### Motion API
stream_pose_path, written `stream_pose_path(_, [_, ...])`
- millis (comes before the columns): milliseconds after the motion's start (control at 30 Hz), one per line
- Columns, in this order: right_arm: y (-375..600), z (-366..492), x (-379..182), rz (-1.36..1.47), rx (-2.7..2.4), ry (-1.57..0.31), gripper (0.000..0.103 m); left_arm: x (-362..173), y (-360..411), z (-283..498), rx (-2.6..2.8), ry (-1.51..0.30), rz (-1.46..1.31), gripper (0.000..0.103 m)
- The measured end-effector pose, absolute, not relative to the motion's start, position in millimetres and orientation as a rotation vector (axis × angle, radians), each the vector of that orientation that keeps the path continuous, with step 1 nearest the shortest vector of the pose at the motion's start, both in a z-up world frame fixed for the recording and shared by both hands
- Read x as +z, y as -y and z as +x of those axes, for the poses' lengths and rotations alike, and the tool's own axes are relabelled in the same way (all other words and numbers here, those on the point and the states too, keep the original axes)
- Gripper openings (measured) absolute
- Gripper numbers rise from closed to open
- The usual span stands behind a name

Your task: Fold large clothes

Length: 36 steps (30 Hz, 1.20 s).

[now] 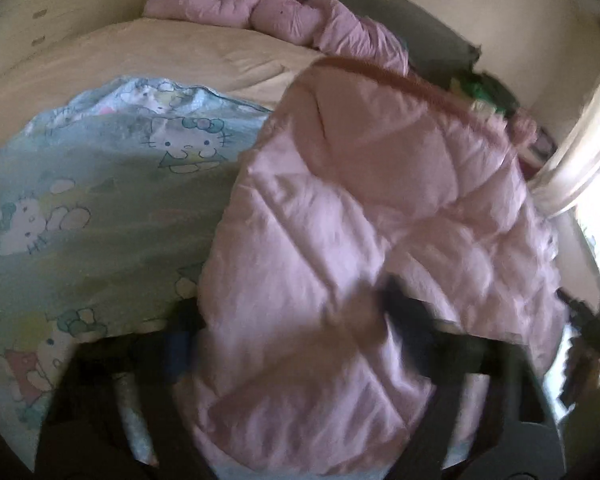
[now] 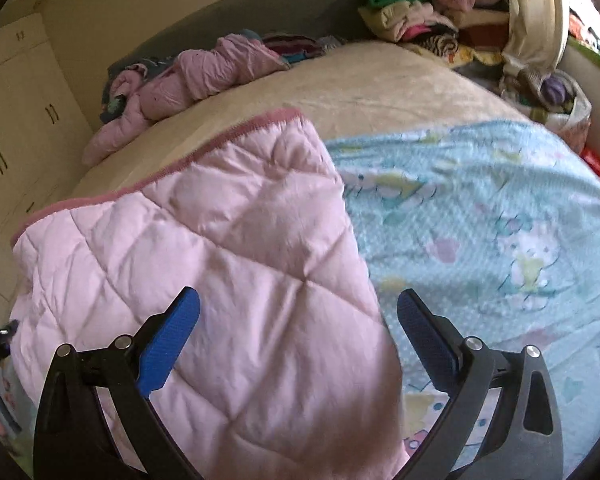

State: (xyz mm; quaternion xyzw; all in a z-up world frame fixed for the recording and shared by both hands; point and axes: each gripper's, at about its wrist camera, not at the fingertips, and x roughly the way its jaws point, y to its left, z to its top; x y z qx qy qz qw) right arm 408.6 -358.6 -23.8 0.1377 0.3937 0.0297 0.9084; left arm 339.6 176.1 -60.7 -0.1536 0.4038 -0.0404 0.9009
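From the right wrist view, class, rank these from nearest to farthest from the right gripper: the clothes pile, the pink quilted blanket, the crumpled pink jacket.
1. Pink quilted blanket: directly under the open right gripper.
2. Crumpled pink jacket: upper left, at the bed's far edge.
3. Clothes pile: upper right corner, beyond the bed.

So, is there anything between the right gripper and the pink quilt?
Nothing visible. The right gripper is open and the pink quilt lies directly between its blue fingers, on the cat-print blanket.
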Motion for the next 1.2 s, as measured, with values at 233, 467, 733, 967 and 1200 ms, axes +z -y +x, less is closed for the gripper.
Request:
stream_pose_path(233, [348.2,406.5,-12.5,0.256,0.109,-0.713,0.023,-40.8,-173.7,346.4,-0.081,-0.728,-0.31,0.02])
stream_pose_path(467, [350.0,444.7,-6.4,0.305,0.033,-0.699,0.022,-36.5,-166.7,373.3,-0.001,-0.685,-0.258,0.02])
stream_pose_path(733, [350.0,479.4,-39.1,0.276,-0.039,-0.79,0.022,-69.1,-160.7,400.8,0.063,-0.743,-0.208,0.023])
stream_pose_path(967, [354.1,489.2,-67.5,0.304,-0.06,-0.827,0.029,-82.3,-164.5,406.2,0.048,-0.763,-0.235,0.024])
stream_pose_path(1200, [351.7,481.4,-62.2,0.263,-0.113,-0.847,0.045,-73.2,-163.0,399.2,0.071,-0.771,-0.231,0.035])
